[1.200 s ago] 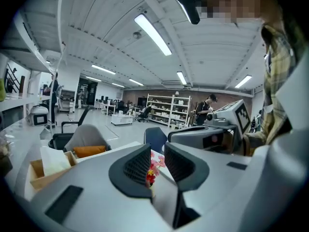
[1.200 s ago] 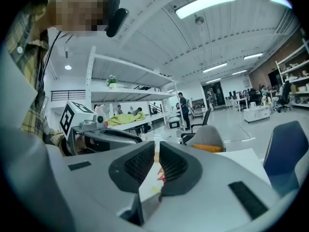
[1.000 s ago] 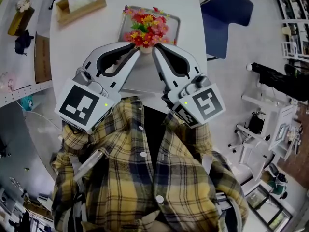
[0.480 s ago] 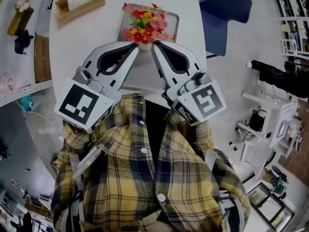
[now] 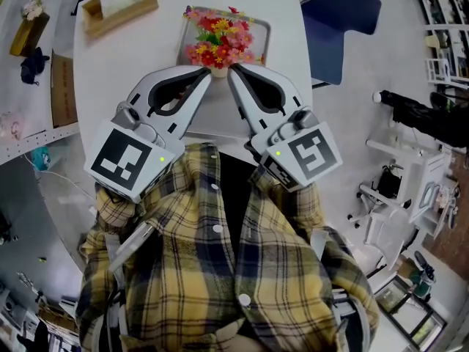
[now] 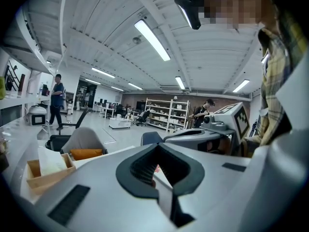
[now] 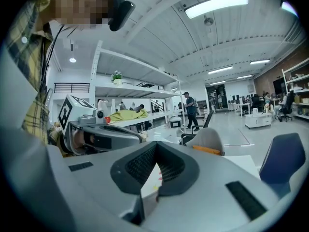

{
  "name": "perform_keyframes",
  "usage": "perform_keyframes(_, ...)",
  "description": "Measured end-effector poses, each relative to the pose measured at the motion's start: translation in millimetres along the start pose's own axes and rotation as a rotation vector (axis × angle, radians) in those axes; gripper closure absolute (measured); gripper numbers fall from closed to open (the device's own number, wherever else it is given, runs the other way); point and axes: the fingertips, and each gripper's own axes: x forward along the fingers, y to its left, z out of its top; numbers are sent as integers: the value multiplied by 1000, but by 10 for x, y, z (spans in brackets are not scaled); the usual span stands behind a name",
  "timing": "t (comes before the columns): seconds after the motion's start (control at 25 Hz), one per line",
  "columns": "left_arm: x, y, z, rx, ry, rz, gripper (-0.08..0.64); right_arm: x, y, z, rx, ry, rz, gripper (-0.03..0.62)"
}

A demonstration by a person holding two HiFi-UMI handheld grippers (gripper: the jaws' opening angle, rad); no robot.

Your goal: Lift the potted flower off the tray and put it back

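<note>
- Potted flower: the blooms stand over the near part of the tray. The small pot sits at the tray's near edge, between the tips of the two claws.
- Left claw: jaws closed tip to tip, with nothing gripped between them. The closed tip bears against the left side of the pot.
- Right claw: same condition, with jaws together and nothing clamped inside. Its tip bears against the right side of the pot, so the pot is pinched between the two claws rather than inside either one.
- Left claw's own view: the pads meet at the far end, and a speck of pink shows through the loop behind them.
- Pot height: no view shows whether the pot rests on the tray or hangs just clear of it, because the pot base is hidden.
- Progress, as a judgement: the two-sided grip is in place, so the task is either in the lift or near the set-down. What is left — seat the pot squarely on the tray, then draw both claws apart.
- Surroundings: the tray lies on a white table, a wooden box stands well apart at the far left, and a blue chair stands beyond the right edge.
</note>
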Motion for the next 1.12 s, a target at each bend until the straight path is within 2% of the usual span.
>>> perform_keyframes(0.8, 23, 45, -28, -1, 20, 2, 552, 9, -44, -67, 26, 12, -22, 595)
perform_keyframes(1.12, 34, 80, -49, -9, 22, -6, 552, 63, -30, -96, 15, 29, 2, 595)
